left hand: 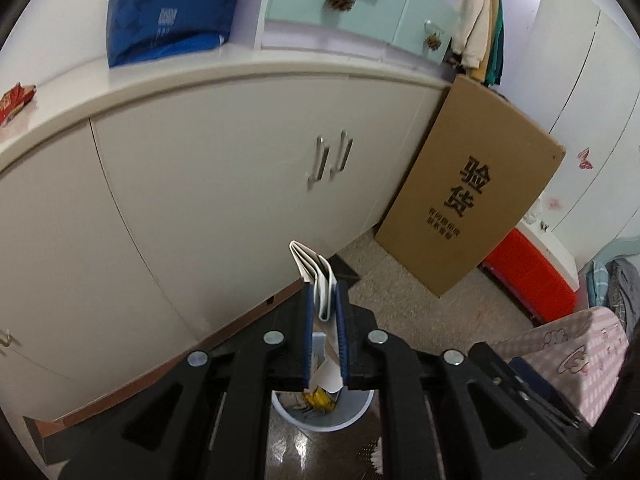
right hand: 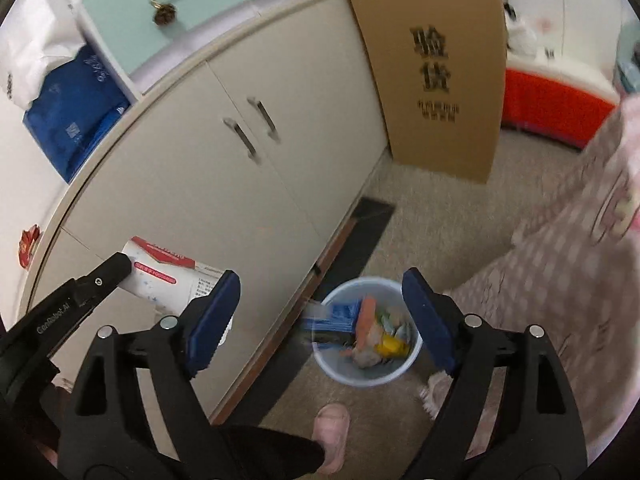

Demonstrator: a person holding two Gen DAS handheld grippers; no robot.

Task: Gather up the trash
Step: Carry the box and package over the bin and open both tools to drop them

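My left gripper point(left hand: 325, 300) is shut on a flattened white carton point(left hand: 320, 280), held above the floor in front of the white cabinet. In the right wrist view the same carton point(right hand: 168, 276) shows red and white print, with the left gripper's black finger on it. My right gripper point(right hand: 320, 316) is open and empty, directly above a light blue trash bin point(right hand: 412, 364) that stands on the floor and holds wrappers, a blue pack and a yellow piece. The bin point(left hand: 348, 420) also shows under the left gripper. A red snack wrapper point(left hand: 16, 100) lies on the cabinet top.
A white cabinet point(left hand: 200, 184) with two handles runs along the left. A cardboard sheet point(left hand: 472, 192) leans against it. A red and white box point(left hand: 532, 272) sits on the floor. A pink checked bed cover point(right hand: 568, 264) is at right. A pink slipper point(right hand: 332, 424) is on the floor.
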